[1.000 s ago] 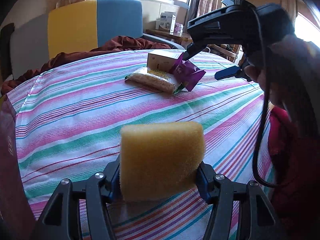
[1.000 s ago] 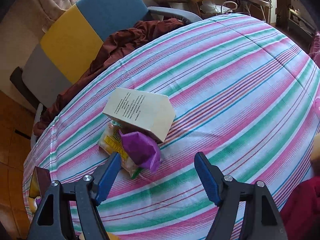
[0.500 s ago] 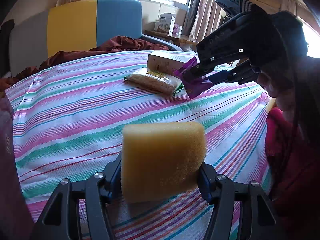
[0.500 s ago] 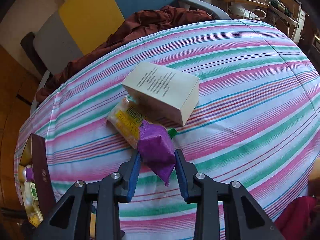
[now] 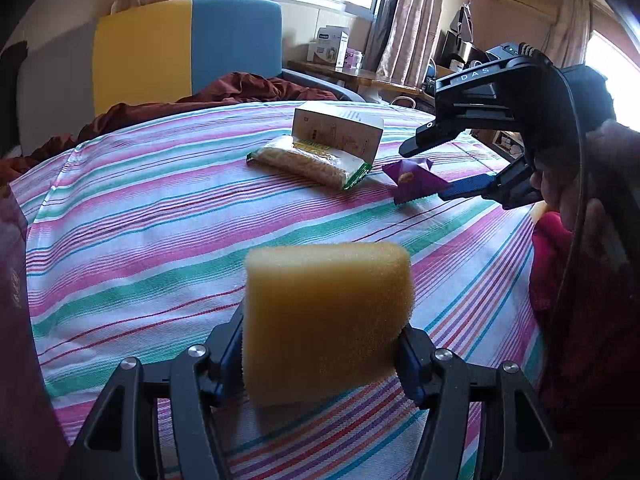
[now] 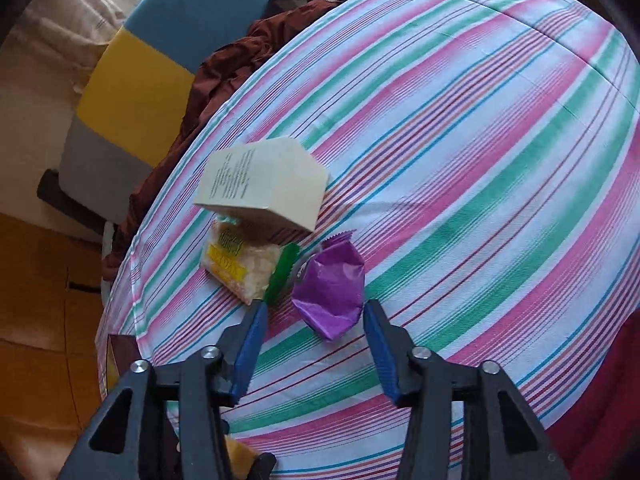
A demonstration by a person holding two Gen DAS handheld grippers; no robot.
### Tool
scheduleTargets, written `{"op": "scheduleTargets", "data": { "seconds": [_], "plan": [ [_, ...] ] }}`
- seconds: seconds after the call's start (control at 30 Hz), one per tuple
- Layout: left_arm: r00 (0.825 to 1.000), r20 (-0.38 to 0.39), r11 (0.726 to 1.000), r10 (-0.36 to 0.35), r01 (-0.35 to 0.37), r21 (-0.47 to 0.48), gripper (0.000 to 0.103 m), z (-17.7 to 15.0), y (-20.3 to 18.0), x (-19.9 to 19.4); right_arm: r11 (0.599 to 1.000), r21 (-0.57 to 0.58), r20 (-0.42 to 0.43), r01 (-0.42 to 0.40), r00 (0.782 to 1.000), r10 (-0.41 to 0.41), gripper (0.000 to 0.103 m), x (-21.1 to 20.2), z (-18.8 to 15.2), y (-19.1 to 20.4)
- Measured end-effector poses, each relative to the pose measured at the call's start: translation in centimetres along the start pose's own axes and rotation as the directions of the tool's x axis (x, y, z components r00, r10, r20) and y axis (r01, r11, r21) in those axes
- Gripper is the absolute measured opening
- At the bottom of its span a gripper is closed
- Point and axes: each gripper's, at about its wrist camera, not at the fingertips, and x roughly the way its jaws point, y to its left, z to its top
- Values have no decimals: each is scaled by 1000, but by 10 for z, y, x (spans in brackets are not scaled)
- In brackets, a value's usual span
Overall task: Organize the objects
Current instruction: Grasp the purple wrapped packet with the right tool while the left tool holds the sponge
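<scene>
Right gripper (image 6: 314, 340), jaws just spread, straddles the loose purple packet (image 6: 330, 286); left gripper (image 5: 322, 356) clamps the sponge (image 5: 326, 320). Centre both pads before squeezing.

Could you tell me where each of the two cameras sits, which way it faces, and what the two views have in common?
Left wrist: sits on the left gripper, facing forward and down over the striped tablecloth; its fingers clamp a yellow sponge, and the right gripper with the hand holding it shows at right.
Right wrist: sits on the right gripper, looking steeply down; its jaws, just opening, stand clear of the purple packet.
Shared: purple packet, cream box, noodle packet, tablecloth, blue-and-yellow chair.
</scene>
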Motion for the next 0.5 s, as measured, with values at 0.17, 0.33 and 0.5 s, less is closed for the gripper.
{"op": "scheduleTargets", "data": {
  "seconds": [0.17, 0.33, 0.5],
  "plan": [
    [1000, 0, 1000, -1, 1, 0, 64, 0, 0, 0, 998, 14, 46, 61, 997, -62, 65, -7, 1, -3],
    [1000, 0, 1000, -1, 1, -1, 65, 0, 0, -1, 994, 8, 77, 106, 991, -106, 65, -10, 5, -6],
    [1000, 0, 1000, 0, 0, 0, 65, 0, 0, -1, 987, -32, 82, 159, 984, -156, 65, -4, 6, 1]
  ]
}}
